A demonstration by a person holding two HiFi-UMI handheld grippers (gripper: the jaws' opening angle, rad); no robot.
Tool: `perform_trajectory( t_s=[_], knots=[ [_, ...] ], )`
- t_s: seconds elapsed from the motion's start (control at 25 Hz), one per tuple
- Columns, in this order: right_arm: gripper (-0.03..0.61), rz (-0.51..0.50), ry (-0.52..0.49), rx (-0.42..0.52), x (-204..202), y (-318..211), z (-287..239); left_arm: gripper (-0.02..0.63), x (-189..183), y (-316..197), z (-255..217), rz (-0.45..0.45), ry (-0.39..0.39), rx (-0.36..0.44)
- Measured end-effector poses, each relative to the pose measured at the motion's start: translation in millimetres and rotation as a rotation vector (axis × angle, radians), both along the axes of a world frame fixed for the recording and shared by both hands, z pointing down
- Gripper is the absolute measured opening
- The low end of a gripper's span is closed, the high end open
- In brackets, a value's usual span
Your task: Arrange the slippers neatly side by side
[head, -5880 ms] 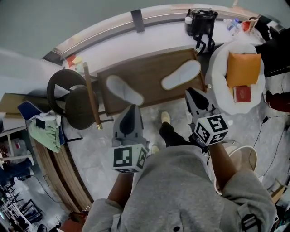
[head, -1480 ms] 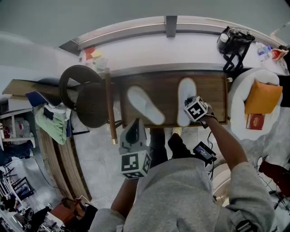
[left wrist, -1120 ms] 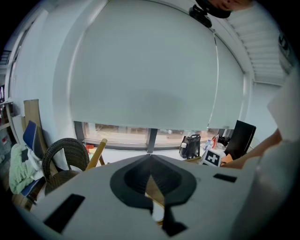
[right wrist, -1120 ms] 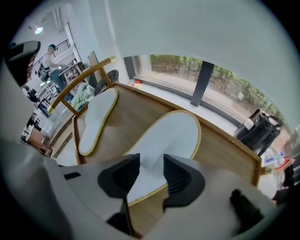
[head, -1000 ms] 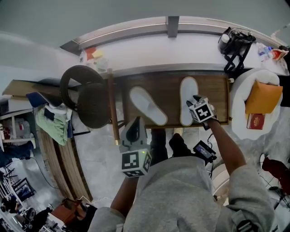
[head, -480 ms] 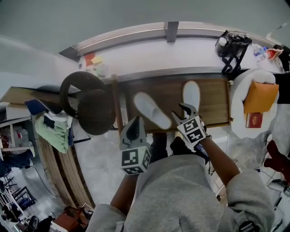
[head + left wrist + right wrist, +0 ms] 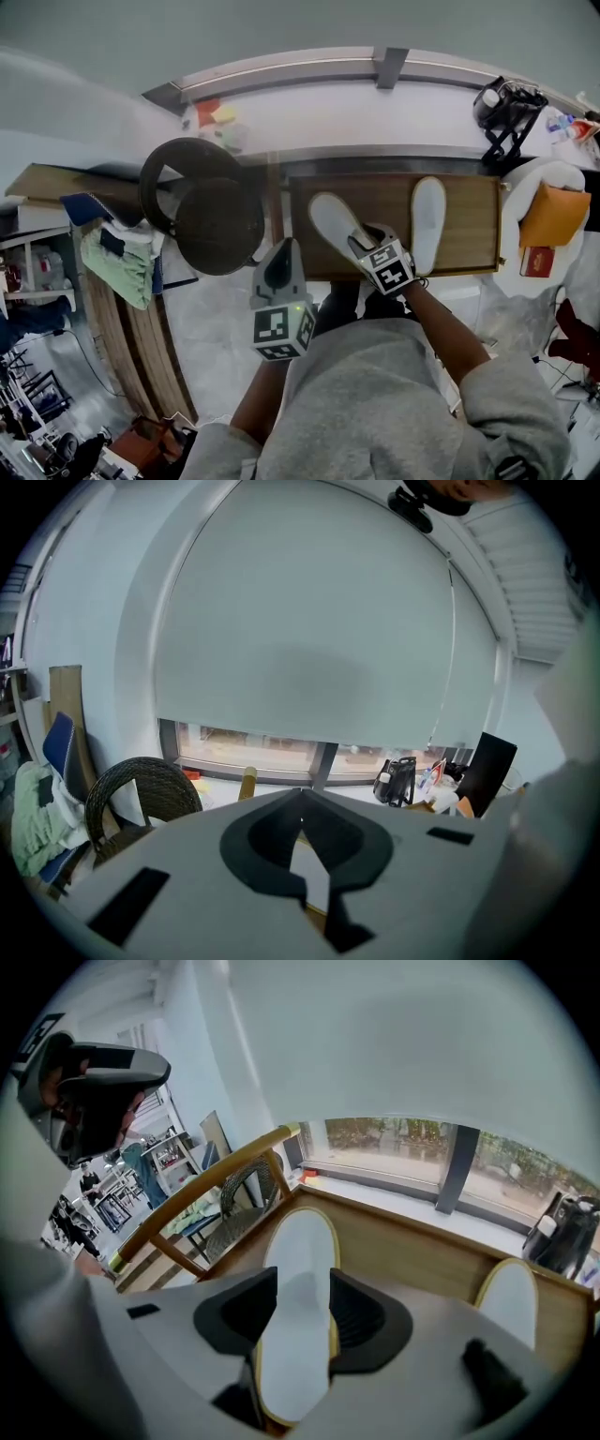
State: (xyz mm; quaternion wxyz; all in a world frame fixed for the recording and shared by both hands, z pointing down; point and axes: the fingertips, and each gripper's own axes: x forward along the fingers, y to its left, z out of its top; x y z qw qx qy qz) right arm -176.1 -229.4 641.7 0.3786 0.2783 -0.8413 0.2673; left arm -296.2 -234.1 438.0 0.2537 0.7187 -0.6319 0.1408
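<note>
**Head view.** Two white slippers lie on the wooden table [image 7: 469, 202]. The angled slipper [image 7: 328, 216] runs from its toe at 11 o'clock to its heel at 5 o'clock. The straight slipper [image 7: 428, 223] lies at its 3 o'clock, apart from it, with its toe toward 12 o'clock, so the pair is not parallel. Your right gripper [image 7: 364, 242] sits over the heel end of the angled slipper, with its marker cube at the table's near edge. Your left gripper [image 7: 280, 251] hangs at 7 o'clock of the right one, by the table's near-left corner, nose toward 12 o'clock. A wicker chair [image 7: 202, 202] stands at 9 o'clock of the table, with a wooden rail [image 7: 274, 202] between the two. A black bag [image 7: 506, 103] rests on the sill at the table's 1 o'clock.

**Right gripper view.** Your right gripper [image 7: 292, 1305] has its fingers [image 7: 234, 1312] spread, one along each long side of the angled slipper [image 7: 300, 1246], which fills the gap between them. Whether they press its edges cannot be told. The straight slipper [image 7: 506, 1296] shows at 3 o'clock on the table [image 7: 412, 1241].

**Left gripper view.** Your left gripper [image 7: 302, 794] has its fingers [image 7: 262, 834] pressed together at the tips, with nothing held. It faces the window, with the wicker chair [image 7: 141, 789] at 9 o'clock.
</note>
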Motion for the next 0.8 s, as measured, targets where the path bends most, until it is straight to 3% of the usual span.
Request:
perform_trajectory(
  t_s=[0.44, 0.6, 0.8],
  knots=[
    [0.166, 0.015, 0.08, -0.06, -18, -1, 39, 0.014, -32, -9, 11, 0.003, 0.0, -0.027],
    [0.063, 0.041, 0.113, -0.027, -13, -6, 43, 0.014, -36, -8, 15, 0.003, 0.003, -0.037],
    [0.04, 0.121, 0.072, -0.003, -10, -9, 32, 0.014, -35, -6, 17, 0.014, 0.005, -0.038]
  ],
)
